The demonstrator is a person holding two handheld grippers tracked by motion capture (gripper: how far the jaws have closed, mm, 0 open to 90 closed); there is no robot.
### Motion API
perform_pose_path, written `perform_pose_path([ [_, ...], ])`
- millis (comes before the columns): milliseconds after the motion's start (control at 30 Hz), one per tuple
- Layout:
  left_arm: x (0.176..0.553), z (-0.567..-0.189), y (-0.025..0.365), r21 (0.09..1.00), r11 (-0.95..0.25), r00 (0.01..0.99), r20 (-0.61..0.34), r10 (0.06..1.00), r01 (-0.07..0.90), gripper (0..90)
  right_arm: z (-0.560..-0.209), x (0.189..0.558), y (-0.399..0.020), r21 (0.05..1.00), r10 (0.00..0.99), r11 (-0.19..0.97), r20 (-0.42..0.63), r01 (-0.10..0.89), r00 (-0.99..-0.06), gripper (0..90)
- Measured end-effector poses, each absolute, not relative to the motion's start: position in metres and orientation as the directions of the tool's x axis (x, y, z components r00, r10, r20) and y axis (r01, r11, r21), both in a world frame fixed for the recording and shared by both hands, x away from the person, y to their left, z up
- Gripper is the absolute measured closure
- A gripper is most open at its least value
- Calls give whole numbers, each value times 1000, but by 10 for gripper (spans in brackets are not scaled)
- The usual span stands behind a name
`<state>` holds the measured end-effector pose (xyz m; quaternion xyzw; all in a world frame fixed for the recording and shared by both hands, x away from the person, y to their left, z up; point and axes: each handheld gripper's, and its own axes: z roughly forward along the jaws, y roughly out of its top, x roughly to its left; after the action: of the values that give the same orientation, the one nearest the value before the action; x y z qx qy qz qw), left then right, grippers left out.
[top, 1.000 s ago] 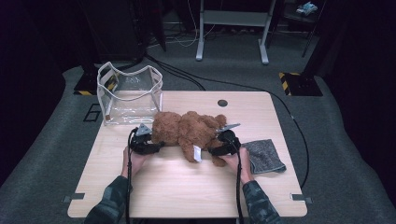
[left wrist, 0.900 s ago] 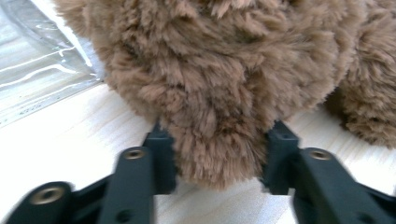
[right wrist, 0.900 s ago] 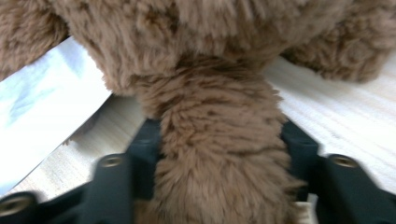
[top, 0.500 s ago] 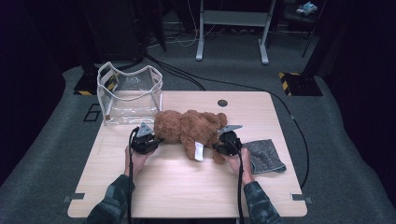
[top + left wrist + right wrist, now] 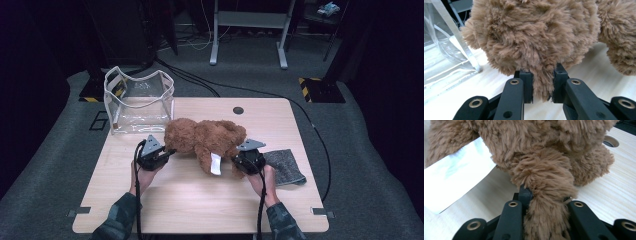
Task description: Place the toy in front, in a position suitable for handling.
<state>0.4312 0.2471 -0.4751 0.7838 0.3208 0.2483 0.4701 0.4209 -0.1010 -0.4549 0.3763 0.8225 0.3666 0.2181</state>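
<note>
A brown plush teddy bear lies across the middle of the wooden table, with a white tag hanging from it. My left gripper is at the bear's left end. Its jaws have just been closing, and in the left gripper view my left gripper pinches a tuft of the bear's fur. My right gripper is at the bear's right end. Its jaws have also just been closing, and my right gripper clamps a furry limb. The white tag lies to the left.
A clear plastic bag with white trim stands open at the table's back left, close behind the bear. A grey cloth lies flat to the right of my right gripper. A round cable hole sits near the far edge.
Both pairs of jaws have closed onto the bear's fur. Both hands have shifted slightly and risen a little. The bear stays about where it was.
</note>
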Motion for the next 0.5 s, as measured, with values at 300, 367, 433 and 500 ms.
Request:
perform_pose_path([
  [300,413,-496,243,875,-388,679,99,727,288,762,-473,397,-102,731,769,473,-71,492,-635,726],
  [367,411,-502,243,862,-406,683,100,723,304,761,-481,397,-103,718,765,477,-56,507,-641,719],
  [433,409,-506,243,856,-409,685,92,722,316,759,-487,397,-103,709,772,468,-37,528,-635,713],
  [500,408,-508,243,859,-398,684,80,725,322,757,-490,397,-103,704,770,468,-28,534,-638,705],
])
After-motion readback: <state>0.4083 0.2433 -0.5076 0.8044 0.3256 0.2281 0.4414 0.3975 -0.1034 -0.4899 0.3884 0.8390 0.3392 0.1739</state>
